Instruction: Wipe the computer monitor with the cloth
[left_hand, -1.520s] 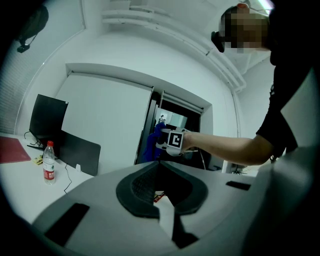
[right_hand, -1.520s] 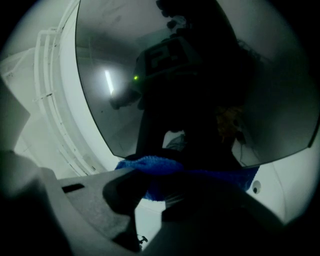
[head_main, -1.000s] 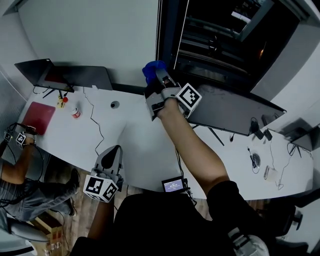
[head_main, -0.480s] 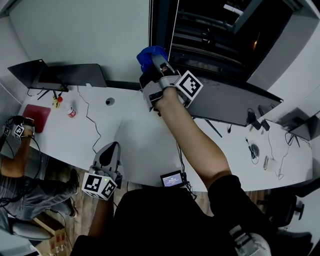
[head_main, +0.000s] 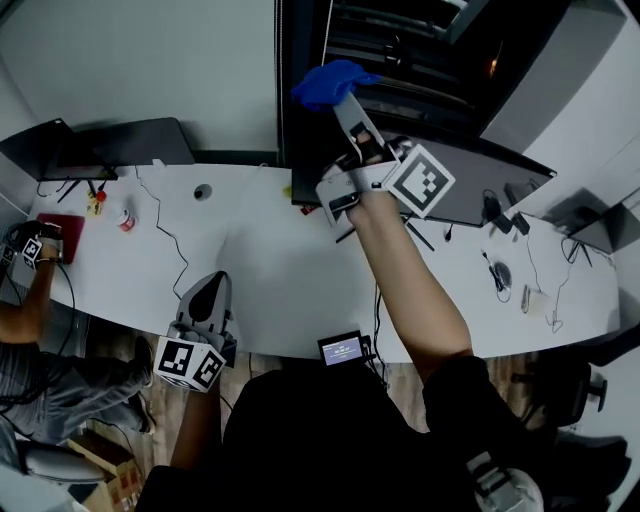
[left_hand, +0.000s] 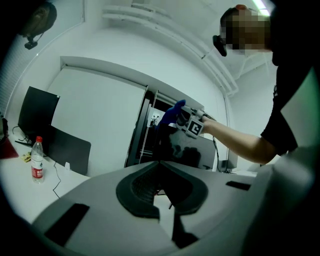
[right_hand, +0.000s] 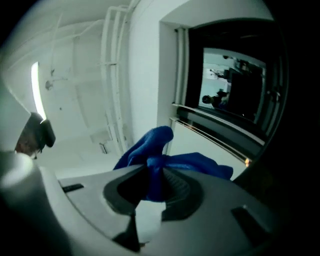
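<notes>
1. At the far edge of the white curved tabletop (head_main: 280, 270), the right gripper (head_main: 346, 100) has its jaws clamped on the crumpled blue cloth (head_main: 333, 82), raised above the dark flat computer monitor (head_main: 480, 185).
2. Left gripper (head_main: 208, 292): jaws together, nothing between them, at the tabletop's near edge.

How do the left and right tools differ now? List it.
The right tool is shut on the blue cloth; the left tool is shut, empty. The right tool reaches high toward the monitor; the left tool hangs low by the desk. Both carry marker cubes.
</notes>
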